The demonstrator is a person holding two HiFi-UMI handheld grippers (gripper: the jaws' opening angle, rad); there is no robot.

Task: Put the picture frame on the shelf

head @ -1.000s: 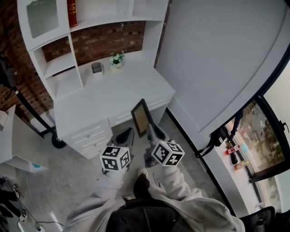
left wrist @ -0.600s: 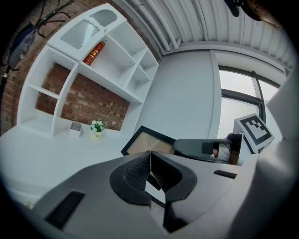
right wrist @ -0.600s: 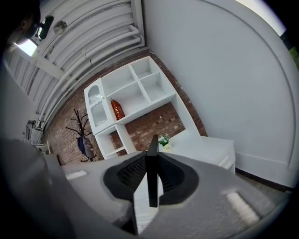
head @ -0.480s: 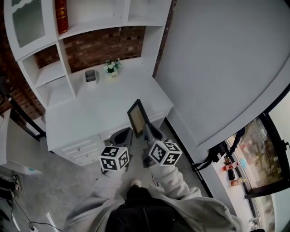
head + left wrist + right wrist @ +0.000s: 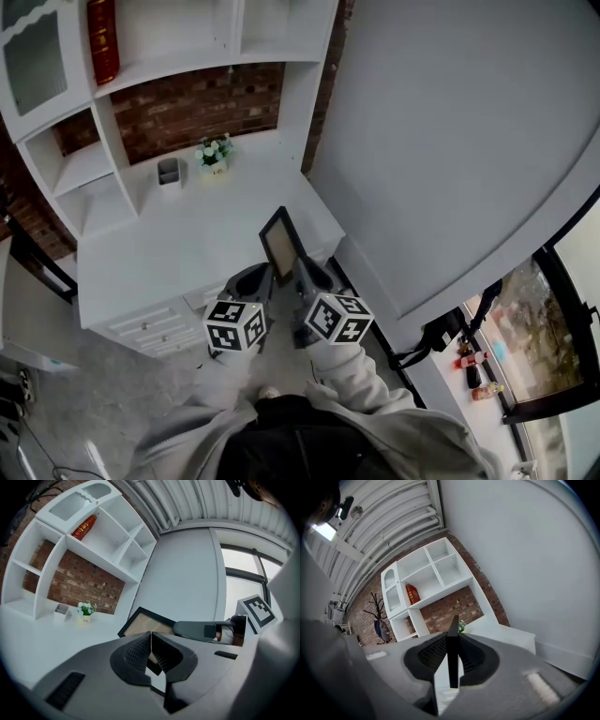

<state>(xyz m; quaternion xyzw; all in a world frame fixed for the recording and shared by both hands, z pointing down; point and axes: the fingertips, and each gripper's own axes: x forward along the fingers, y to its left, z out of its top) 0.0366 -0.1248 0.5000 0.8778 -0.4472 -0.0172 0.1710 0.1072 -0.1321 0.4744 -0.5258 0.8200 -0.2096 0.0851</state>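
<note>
The left gripper (image 5: 151, 641) is nearest, its two jaws shut with nothing between them. Just at its 3 o'clock, the right gripper (image 5: 451, 644) squeezes the thin black-edged picture frame with the tan middle (image 5: 279, 246), jaws nearly shut on its edge. The frame stands up in the air over the front of the flat white desk (image 5: 178, 244).

Farther off, at 11 o'clock, is the tall white wooden shelf (image 5: 141, 70) with a red book (image 5: 101, 39). The grip looks thin, I think, so the frame could twist, slip out, or bump the shelf board.
</note>
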